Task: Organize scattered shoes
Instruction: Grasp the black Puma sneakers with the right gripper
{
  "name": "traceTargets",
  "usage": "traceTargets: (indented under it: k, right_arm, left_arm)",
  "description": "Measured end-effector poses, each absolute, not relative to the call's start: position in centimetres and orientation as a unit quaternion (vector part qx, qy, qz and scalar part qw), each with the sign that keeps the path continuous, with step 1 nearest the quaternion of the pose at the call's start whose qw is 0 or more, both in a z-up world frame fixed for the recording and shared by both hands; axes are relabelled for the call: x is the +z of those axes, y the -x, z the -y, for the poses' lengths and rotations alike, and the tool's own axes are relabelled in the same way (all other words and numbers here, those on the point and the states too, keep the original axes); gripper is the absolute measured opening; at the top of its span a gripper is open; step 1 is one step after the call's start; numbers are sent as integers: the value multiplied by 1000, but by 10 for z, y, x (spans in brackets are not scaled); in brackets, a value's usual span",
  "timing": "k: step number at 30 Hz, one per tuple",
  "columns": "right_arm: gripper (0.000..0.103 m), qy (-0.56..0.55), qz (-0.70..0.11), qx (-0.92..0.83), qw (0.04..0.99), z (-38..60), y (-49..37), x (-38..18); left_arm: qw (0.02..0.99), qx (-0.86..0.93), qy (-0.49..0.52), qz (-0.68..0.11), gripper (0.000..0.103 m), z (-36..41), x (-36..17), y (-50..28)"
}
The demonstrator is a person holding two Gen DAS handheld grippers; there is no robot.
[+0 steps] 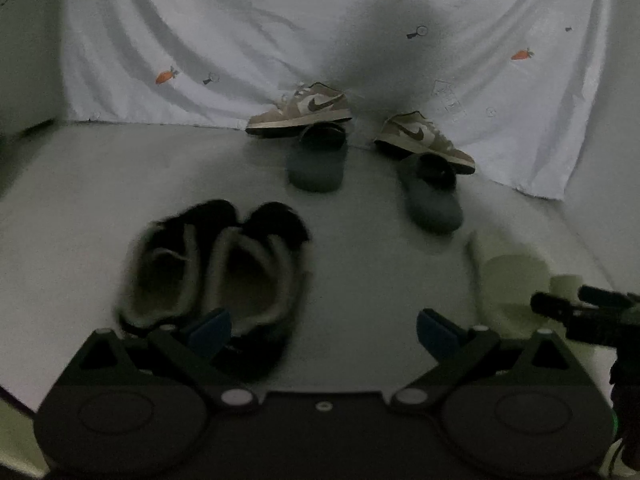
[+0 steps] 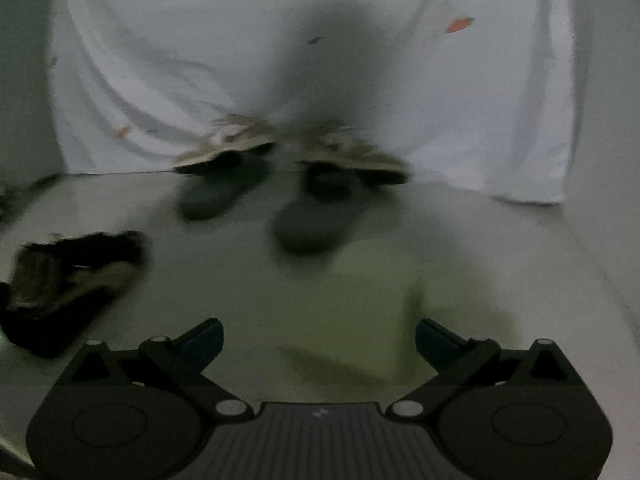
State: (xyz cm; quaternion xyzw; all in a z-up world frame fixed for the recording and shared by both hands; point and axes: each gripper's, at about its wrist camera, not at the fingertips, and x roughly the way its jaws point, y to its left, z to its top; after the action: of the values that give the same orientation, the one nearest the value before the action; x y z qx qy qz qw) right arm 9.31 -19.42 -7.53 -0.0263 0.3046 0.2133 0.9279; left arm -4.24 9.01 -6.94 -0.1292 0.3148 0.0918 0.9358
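Two black furry slippers [image 1: 212,268] lie side by side on the grey floor, just ahead of my open, empty left gripper [image 1: 322,330]; its left fingertip is at the right slipper's heel. Two dark grey slides [image 1: 318,160] [image 1: 432,192] lie further back, each with its toe under a brown-and-white sneaker [image 1: 300,110] [image 1: 424,140]. A pale yellow-green slipper [image 1: 508,280] lies at the right, and fills the floor in front of my open right gripper [image 2: 320,338] as a blurred pale shape [image 2: 372,280]. The right gripper's body [image 1: 592,316] shows at the left view's right edge.
A white sheet with carrot prints [image 1: 240,40] hangs behind the shoes and drapes onto the floor at the right. A wall corner [image 1: 28,80] stands at the far left. The furry slippers also show at the left of the right wrist view [image 2: 72,276].
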Motion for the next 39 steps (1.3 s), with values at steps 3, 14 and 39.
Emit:
traceTargets:
  k: [3, 14, 39]
  right_arm:
    - [100, -11, -314, 215, 925, 149, -75, -69]
    - [37, 17, -373, 236, 897, -27, -46, -82]
    - [35, 162, -406, 149, 887, -33, -103, -103]
  left_arm:
    - [944, 77, 146, -287, 100, -145, -63, 53]
    - [957, 63, 112, -258, 100, -249, -57, 81]
    - [953, 32, 154, -261, 101, -265, -69, 29]
